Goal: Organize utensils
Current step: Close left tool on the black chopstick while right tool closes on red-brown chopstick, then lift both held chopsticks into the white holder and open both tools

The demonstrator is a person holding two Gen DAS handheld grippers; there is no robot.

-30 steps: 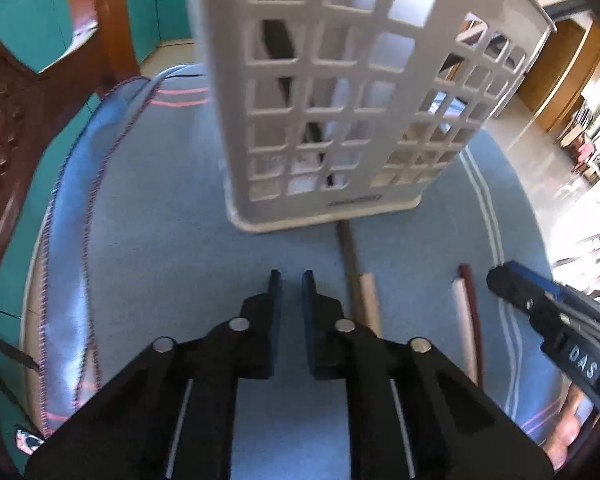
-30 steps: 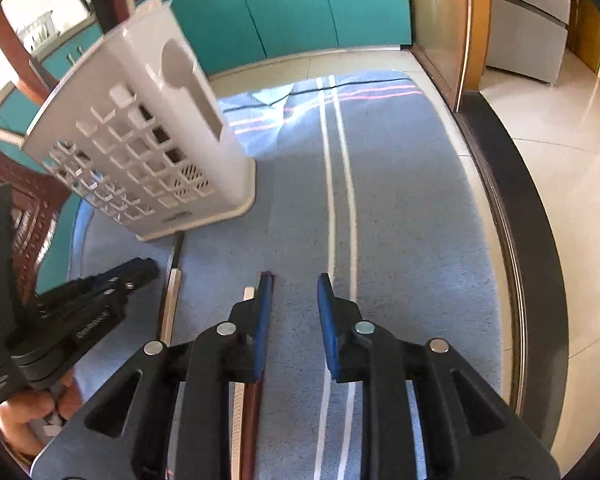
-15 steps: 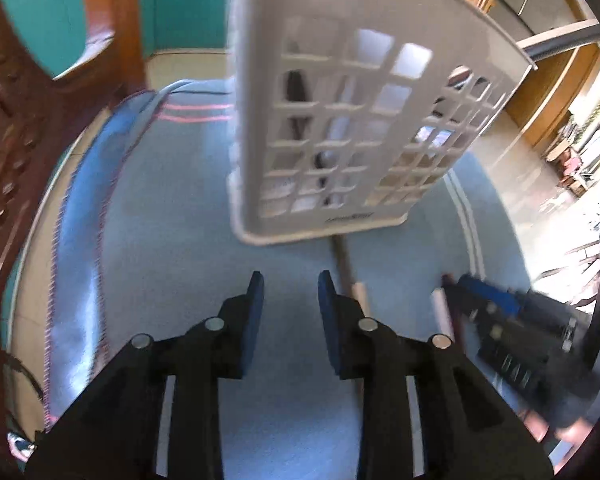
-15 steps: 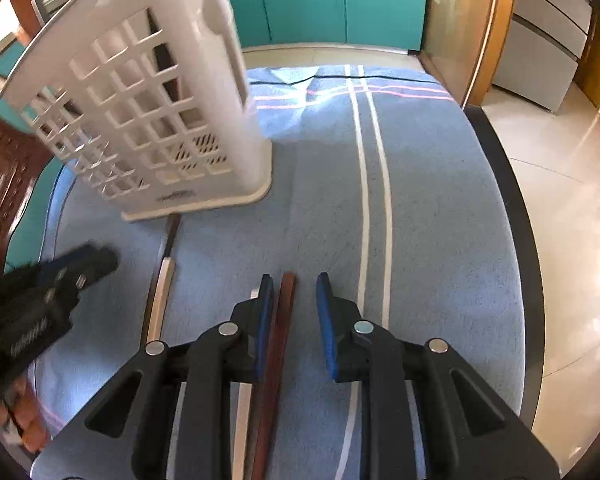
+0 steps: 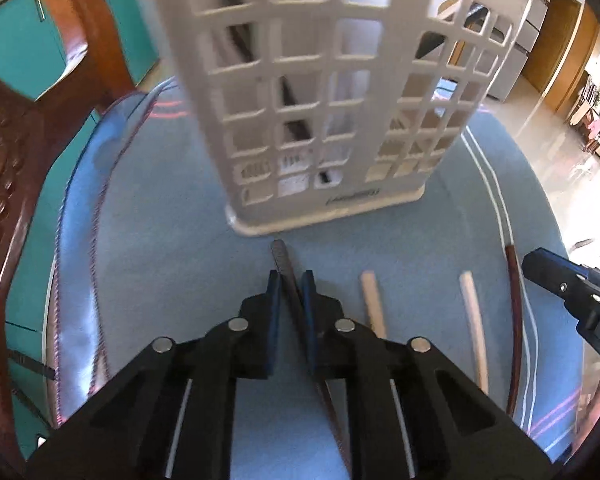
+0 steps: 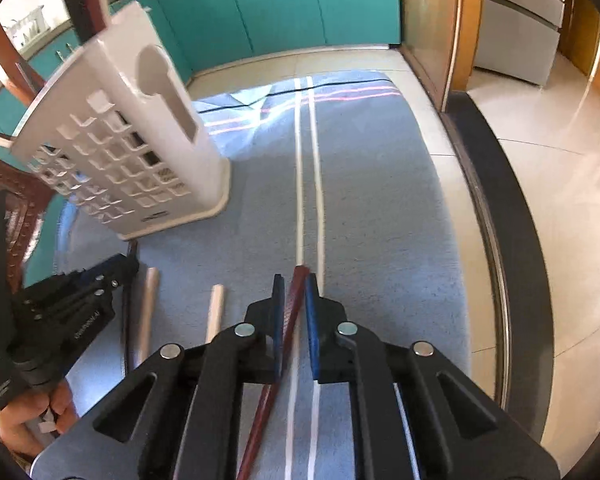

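- The dark chopstick (image 5: 286,270) is lying on the blue cloth (image 5: 148,240) with its long axis running straight out from the left gripper (image 5: 291,280) toward the base of the white utensil basket (image 5: 340,92); its far tip is resting just short of the basket's foot.
- The left gripper's jaws are closing around that stick, which is sitting between the blue pads; whether the pads are already pressing on it is hard to tell.
- The reddish-brown chopstick (image 6: 294,296) is lying along the cloth's 2 white stripes (image 6: 308,184), its axis in line with the right gripper (image 6: 294,286), well to the right of the basket.
- The right gripper's jaws are closing on it too, the stick slanting between the pads and appearing to touch them.
- 2 pale chopsticks (image 5: 370,300) are lying between the 2 held sticks, roughly parallel, untouched by either gripper.
- Judging by this layout, the left hand is nearer the basket, so its stick probably needs only lifting, tipping upright and a short carry over the rim.
- The right hand's stick is facing a longer carry, leftward across the cloth.
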